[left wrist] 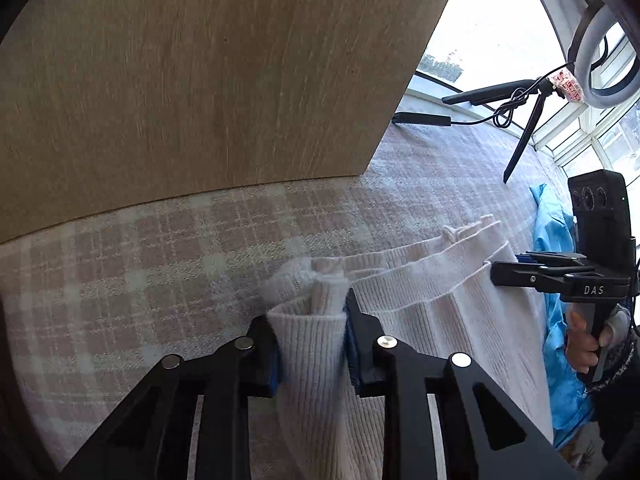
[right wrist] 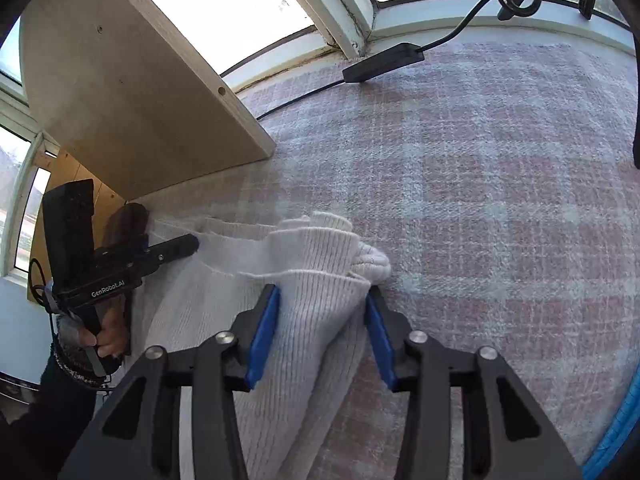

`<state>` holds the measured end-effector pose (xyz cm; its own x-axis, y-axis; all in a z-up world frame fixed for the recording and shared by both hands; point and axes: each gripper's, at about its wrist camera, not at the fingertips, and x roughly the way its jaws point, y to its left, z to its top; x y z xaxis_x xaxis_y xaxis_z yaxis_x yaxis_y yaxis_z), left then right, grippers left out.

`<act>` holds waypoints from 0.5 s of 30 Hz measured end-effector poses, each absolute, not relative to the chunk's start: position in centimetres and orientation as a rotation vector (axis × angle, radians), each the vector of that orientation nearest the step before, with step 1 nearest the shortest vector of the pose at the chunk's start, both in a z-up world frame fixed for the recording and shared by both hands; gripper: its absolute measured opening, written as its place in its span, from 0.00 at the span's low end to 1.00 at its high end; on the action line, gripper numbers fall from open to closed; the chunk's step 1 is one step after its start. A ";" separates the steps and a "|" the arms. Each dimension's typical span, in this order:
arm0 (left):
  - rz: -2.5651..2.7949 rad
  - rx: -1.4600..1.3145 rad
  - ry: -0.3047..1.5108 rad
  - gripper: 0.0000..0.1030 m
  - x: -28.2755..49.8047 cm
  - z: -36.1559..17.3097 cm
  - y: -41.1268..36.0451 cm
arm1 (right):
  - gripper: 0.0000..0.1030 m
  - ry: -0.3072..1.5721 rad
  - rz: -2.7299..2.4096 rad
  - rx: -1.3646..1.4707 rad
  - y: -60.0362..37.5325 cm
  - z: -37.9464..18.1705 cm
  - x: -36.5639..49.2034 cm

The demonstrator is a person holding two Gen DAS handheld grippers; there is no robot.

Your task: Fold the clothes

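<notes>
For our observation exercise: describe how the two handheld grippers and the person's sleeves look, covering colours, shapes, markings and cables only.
Both grippers are black, with angular linkage arms, silver pivot bolts and blue pads. The left gripper reads "GenRobot.AI" on its side, seen from the right wrist; the right gripper reads "DAS". Each has a boxy black camera block, a pistol handle and a thin black cable. The sleeves are dark with speckled knit cuffs.

white ribbed knit sweater (left wrist: 420,296), soft and matt; beneath it a fuzzy plaid woven blanket (right wrist: 500,184); beside it a matt, grainy board (left wrist: 200,80), probably wood laminate.
</notes>
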<state>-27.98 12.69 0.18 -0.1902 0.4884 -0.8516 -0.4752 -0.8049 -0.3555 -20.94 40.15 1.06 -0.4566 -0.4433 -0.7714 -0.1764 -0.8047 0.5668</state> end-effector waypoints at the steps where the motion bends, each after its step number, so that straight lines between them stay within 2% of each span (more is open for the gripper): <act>1: 2.033 -1.460 -0.028 0.15 -27.9 0.4 12.6 | 0.22 -0.928 -2.387 1.520 40.2 1.2 -20.8; 4: 2.049 -1.397 -0.069 0.14 -26.4 3.3 12.0 | 0.20 -0.910 -2.445 1.449 39.4 3.6 -19.6; 8: 2.077 -1.206 -0.061 0.14 -22.8 11.6 10.9 | 0.19 -0.868 -2.523 1.279 38.0 10.6 -16.6; 11: 2.131 -0.994 -0.035 0.14 -18.3 19.5 9.9 | 0.19 -0.722 -2.655 1.103 36.2 17.7 -12.8; 15: 2.183 -0.809 0.066 0.14 -10.8 24.2 8.3 | 0.19 -0.524 -2.787 0.963 33.1 23.5 -6.2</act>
<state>-10.84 8.27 24.24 -0.4840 0.6638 -0.5702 -0.6968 -0.6865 -0.2077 -6.16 33.05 23.48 -0.7837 -0.2476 -0.5696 0.0239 -0.9285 0.3706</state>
